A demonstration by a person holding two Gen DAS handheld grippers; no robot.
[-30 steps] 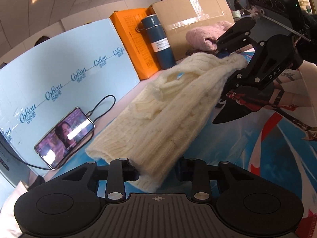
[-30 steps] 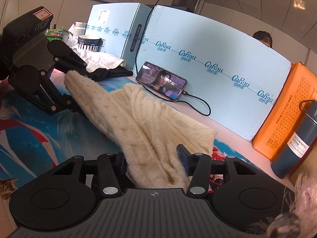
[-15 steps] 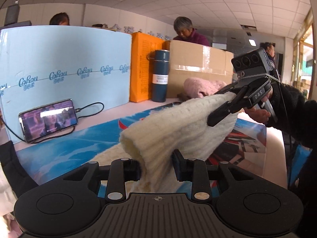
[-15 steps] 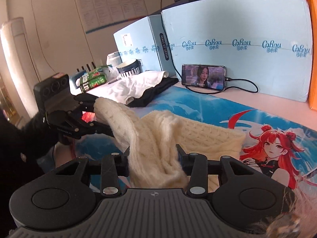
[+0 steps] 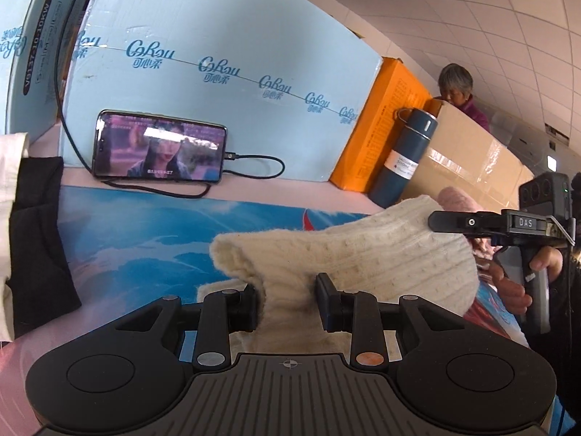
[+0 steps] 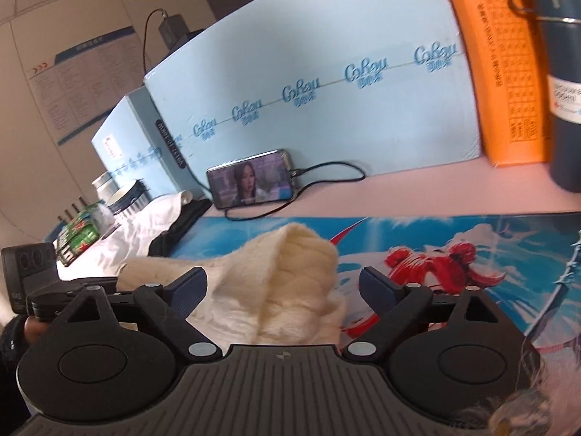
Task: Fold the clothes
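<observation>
Two grippers meeting one cream sweater [image 5: 356, 254].
Left gripper [image 5: 287, 299] is pinching its bunched knit; right gripper [image 6: 283, 287] is gaping, knit lying loose between, toward 12 o'clock.

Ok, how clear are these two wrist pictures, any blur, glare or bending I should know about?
Left wrist view: mostly sharp, the cream sweater knit reads clearly; fisheye bends the blue board and darkens the corners. Right wrist view: softer, with blur on the flask and orange box at the right edge, and the whole scene tilted. The phone screen is bright but readable, with no strong glare.
</observation>
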